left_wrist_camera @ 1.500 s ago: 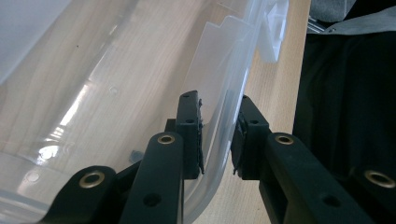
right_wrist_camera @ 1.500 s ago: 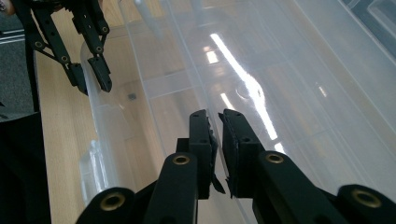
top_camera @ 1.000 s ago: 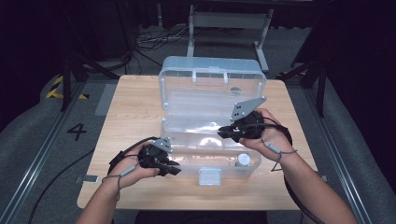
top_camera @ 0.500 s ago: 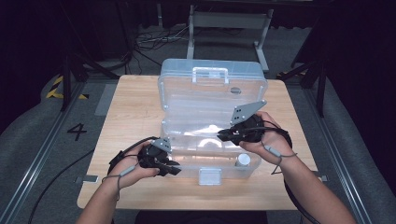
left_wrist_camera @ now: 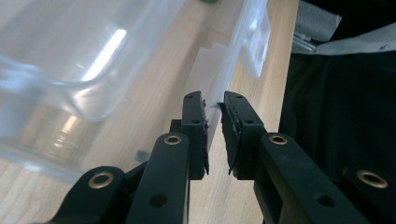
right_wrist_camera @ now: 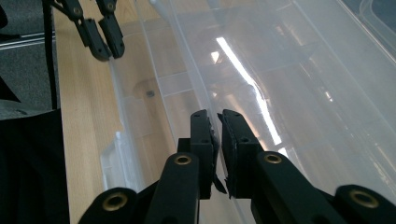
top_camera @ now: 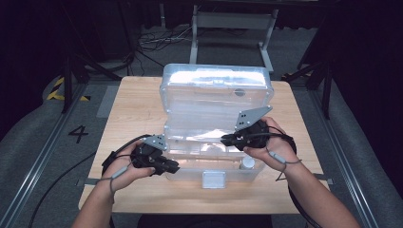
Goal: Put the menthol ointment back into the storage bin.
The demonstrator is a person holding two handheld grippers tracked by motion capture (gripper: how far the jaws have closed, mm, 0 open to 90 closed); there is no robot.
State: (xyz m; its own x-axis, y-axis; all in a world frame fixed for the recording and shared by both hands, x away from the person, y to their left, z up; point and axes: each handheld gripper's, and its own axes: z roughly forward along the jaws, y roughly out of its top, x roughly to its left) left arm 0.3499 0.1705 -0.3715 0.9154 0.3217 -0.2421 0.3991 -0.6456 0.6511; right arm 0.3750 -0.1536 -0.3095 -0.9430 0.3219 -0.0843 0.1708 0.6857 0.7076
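1. Nearest the person, the left gripper [top_camera: 167,167] sits at the front left corner of the clear plastic box [top_camera: 216,156]. In the left gripper view its jaws have just been closing and now pinch the thin front wall [left_wrist_camera: 212,100] of the box between their pads.
2. Just beyond, the white latch [top_camera: 212,179] hangs at the middle of the front wall, and a small white-capped bottle [top_camera: 247,164] stands inside the box near its front right corner.
3. The right gripper [top_camera: 229,139] is at the right side, over the open box; in the right gripper view its jaws stand almost together, and a clear edge seems to run between them, though I cannot tell whether the pads press on it.
4. Farther back, the open lid [top_camera: 216,90] stands raised behind the base, all of it resting on the wooden table [top_camera: 138,104].
5. Judged risks: the thin wall could slip from the left pads if pulled sideways; an uneven tug could skid the light box or tip the bottle; the lid could drop forward onto the right gripper.
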